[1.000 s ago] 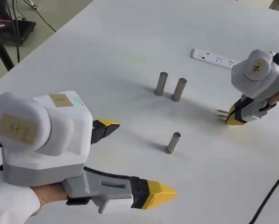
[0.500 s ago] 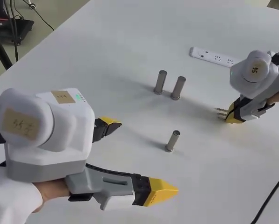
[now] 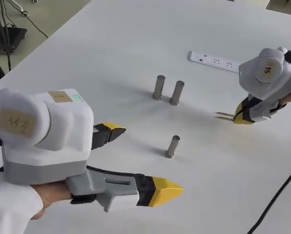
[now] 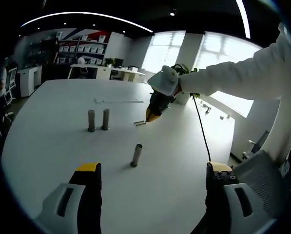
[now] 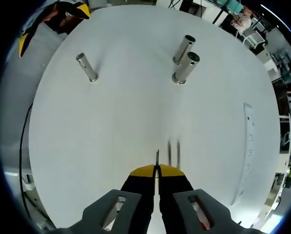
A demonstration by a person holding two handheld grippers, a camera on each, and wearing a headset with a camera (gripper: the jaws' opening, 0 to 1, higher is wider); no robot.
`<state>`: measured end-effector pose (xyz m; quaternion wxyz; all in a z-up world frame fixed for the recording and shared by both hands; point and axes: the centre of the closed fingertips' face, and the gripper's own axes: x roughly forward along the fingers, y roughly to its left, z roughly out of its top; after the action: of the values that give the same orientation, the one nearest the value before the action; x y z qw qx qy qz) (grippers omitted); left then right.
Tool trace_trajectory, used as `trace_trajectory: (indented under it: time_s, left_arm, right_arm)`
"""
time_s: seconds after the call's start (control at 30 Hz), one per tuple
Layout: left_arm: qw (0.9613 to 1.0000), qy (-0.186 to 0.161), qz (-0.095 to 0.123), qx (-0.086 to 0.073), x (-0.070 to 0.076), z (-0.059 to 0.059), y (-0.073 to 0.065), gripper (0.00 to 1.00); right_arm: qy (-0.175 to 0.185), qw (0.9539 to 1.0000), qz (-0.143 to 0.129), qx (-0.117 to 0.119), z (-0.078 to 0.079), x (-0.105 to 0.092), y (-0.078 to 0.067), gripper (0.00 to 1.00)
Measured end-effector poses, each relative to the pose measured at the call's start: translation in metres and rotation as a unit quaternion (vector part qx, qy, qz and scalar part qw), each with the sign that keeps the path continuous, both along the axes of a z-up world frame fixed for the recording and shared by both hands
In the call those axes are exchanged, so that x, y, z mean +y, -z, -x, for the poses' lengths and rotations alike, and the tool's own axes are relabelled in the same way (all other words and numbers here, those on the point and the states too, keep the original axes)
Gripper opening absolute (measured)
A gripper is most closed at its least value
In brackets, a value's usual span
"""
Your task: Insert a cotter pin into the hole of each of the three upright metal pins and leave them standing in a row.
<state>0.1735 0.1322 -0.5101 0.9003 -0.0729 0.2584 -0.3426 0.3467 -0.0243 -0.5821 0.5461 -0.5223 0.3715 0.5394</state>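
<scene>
Head view: white table (image 3: 111,48) is wide and bare around the work. Its left edge slants away with floor beyond, a power strip (image 3: 213,62) lies past the pins, and a dark cable (image 3: 277,197) lies at near right. First metal pin (image 3: 159,87) and second metal pin (image 3: 177,92) stand upright just beside each other, not touching. Third metal pin (image 3: 172,146) stands alone nearer, well apart from both, open room on all sides. Left gripper (image 3: 140,158) hovers at near left, jaws spread wide, nothing between them, tips short of the third metal pin. Right gripper (image 3: 240,117) is right of the pair, jaws pressed together on a thin cotter pin (image 3: 223,116) that pokes toward the pins. Right gripper view: closed tips, cotter pin shaft jutting forward from the seam, pale streaks beside it too blurred to name; hollow pin tops visible. Left gripper view: white sleeve (image 4: 242,73) behind the right gripper, windows (image 4: 218,48) beyond the table's far edge.
</scene>
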Motion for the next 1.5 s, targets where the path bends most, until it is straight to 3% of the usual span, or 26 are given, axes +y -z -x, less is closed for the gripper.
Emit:
trace_trajectory:
  time_s: [0.07,0.3,0.4,0.57,0.63,0.93,1.1,1.27,1.5]
  left_arm:
    - [1.0,0.001,-0.006,-0.006,0.0,-0.004,-0.002,0.88]
    - [0.9998,0.008,0.005,-0.02,-0.005,-0.023,-0.015,0.84]
    - [0.9998,0.007,0.011,-0.014,-0.009,-0.032,-0.018,0.84]
    - [0.9993,0.015,0.028,-0.018,-0.022,-0.045,-0.028,0.8]
    - [0.9992,0.017,0.032,-0.019,-0.025,-0.048,-0.03,0.79]
    - [0.998,0.026,0.058,-0.003,-0.045,-0.067,-0.034,0.71]
    - [0.9975,0.024,0.066,-0.005,-0.049,-0.072,-0.035,0.66]
    - [0.9949,0.014,0.099,0.006,-0.052,-0.083,-0.04,0.65]
    - [0.9925,0.009,0.119,0.024,-0.06,-0.087,-0.042,0.59]
  right_arm:
    - [-0.003,0.9999,-0.013,-0.006,-0.005,0.004,-0.004,0.0]
    - [-0.018,0.9984,-0.042,-0.033,0.007,0.011,-0.033,0.0]
    - [-0.029,0.9974,-0.047,-0.046,0.013,0.011,-0.043,0.0]
    - [-0.051,0.995,-0.059,-0.062,0.024,0.014,-0.057,0.0]
    - [-0.055,0.9945,-0.062,-0.065,0.018,0.013,-0.057,0.0]
    - [-0.084,0.9873,-0.089,-0.101,0.035,0.023,-0.079,0.0]
    - [-0.088,0.9844,-0.106,-0.11,0.049,0.029,-0.089,0.0]
    - [-0.094,0.9815,-0.118,-0.117,0.062,0.035,-0.095,0.0]
    - [-0.102,0.9772,-0.135,-0.128,0.07,0.042,-0.102,0.0]
